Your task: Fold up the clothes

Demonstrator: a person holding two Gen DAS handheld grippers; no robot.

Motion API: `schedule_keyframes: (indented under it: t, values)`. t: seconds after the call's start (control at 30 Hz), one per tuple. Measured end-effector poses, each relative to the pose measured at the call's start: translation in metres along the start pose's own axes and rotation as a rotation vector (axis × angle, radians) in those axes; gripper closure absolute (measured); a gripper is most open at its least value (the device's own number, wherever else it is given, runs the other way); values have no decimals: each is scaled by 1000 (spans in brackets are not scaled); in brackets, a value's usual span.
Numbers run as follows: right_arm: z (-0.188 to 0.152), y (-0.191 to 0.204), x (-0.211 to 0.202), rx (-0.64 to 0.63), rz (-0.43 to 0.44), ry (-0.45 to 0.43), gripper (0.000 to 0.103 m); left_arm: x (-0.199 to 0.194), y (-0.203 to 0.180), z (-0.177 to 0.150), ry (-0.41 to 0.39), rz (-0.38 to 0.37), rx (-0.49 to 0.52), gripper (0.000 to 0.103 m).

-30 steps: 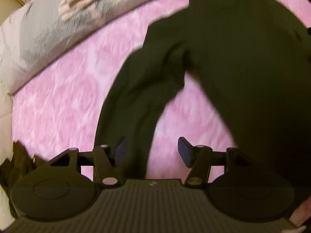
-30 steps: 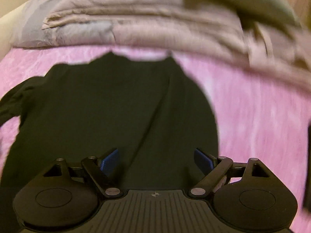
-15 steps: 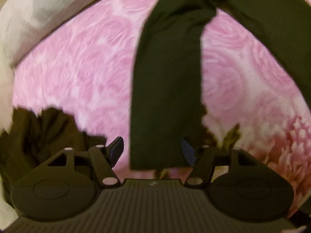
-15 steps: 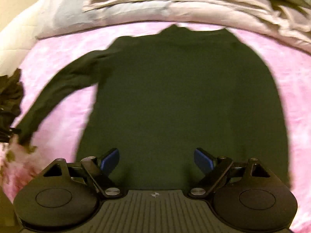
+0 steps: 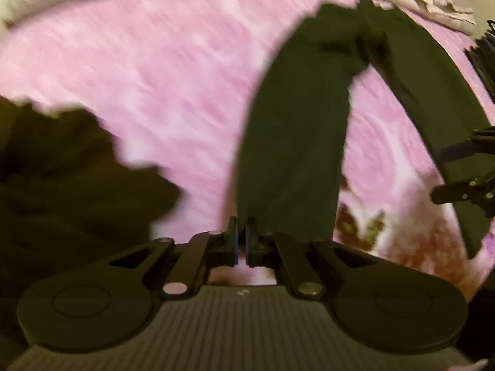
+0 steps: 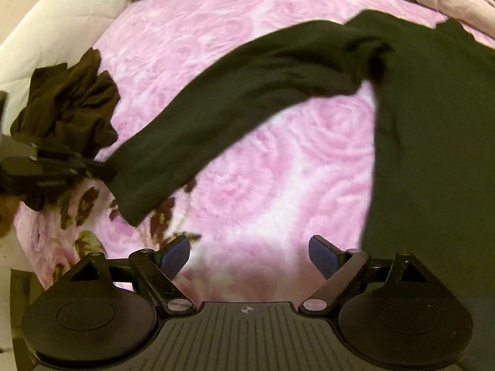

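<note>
left gripper [image 5: 242, 237] pinching sleeve [image 5: 294, 154] cuff, right gripper [image 6: 249, 255] fingers apart, sweater body [image 6: 433, 154] visible

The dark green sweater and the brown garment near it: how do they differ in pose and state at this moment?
The dark green sweater lies spread flat with one sleeve stretched out; the brown garment sits crumpled in a heap. The sweater's sleeve end is at the shut left gripper, at the cuff corner; the brown garment is in no gripper. The sweater is green, the heap brown. Both rest on the pink floral bedspread.
</note>
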State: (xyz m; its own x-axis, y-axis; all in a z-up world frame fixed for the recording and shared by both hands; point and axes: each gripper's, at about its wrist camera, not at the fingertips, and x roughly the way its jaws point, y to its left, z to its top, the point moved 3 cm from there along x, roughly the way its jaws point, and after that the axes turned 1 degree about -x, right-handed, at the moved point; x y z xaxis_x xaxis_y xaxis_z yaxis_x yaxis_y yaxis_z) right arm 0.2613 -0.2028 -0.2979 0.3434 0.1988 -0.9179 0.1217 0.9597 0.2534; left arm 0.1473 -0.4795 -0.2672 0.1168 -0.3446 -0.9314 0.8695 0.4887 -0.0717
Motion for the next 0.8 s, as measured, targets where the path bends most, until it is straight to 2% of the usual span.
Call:
schedule_keyframes:
  t: [0.1,0.17,0.2,0.27,0.37,0.47,0.57,0.63,0.73,0.8]
  values:
    - [3,0,-10,-22,-33,-17,16,-39,43,9,-67,168,-54,101]
    - [0,-7,-18,-1,-58,-23,16,-52,66,14,-76,233,-92,100]
    - [-3,-13,-21,18,-73,-22,16,-54,68,17,-71,259,-88,101]
    - [-11,-27,-30,76,-113,-25,16,-58,73,23,-62,311,-79,95]
    - [-29,-55,-53,170,-198,-42,16,-55,47,29,-71,313,-10,93]
    - [-58,-99,-86,247,-314,-66,16,-46,4,35,-87,260,56,92]
    - [-95,-154,-124,343,-441,-92,16,-34,-57,46,-88,181,114,74]
    - [-124,-194,-149,432,-515,-106,16,-24,-110,53,-82,112,189,73]
    - [-173,-255,-179,574,-567,-122,16,-6,-196,62,-68,25,312,73]
    - [-203,-290,-186,637,-553,-120,16,6,-256,64,-58,-15,406,73]
